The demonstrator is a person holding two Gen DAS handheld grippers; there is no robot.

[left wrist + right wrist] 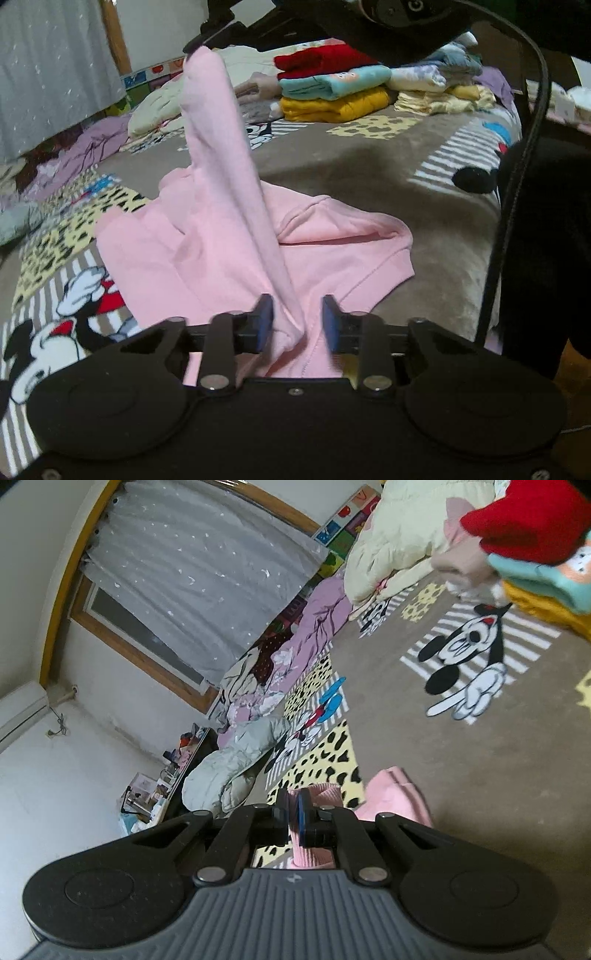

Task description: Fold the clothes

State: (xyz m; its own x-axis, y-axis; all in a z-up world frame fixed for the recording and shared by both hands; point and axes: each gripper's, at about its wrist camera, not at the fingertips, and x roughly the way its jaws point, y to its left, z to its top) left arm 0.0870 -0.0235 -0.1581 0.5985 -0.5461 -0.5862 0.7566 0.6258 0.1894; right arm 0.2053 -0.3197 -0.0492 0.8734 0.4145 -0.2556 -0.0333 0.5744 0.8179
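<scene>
A pink hoodie (221, 251) lies on the cartoon-print bed blanket (369, 166) in the left wrist view. One pink sleeve (218, 147) is pulled up high, held at its tip by my right gripper (195, 50). My left gripper (297, 321) is open, its blue pads on either side of the sleeve's base, not pinching it. In the right wrist view my right gripper (294, 816) is shut on the ribbed pink cuff (325, 794), high above the blanket (480, 775).
A stack of folded clothes, red, teal and yellow (332, 85), sits at the far side, with pale folded items (443, 92) beside it. Loose quilts and purple bedding (314, 627) lie along the curtain side. A black cable (517, 184) hangs at right.
</scene>
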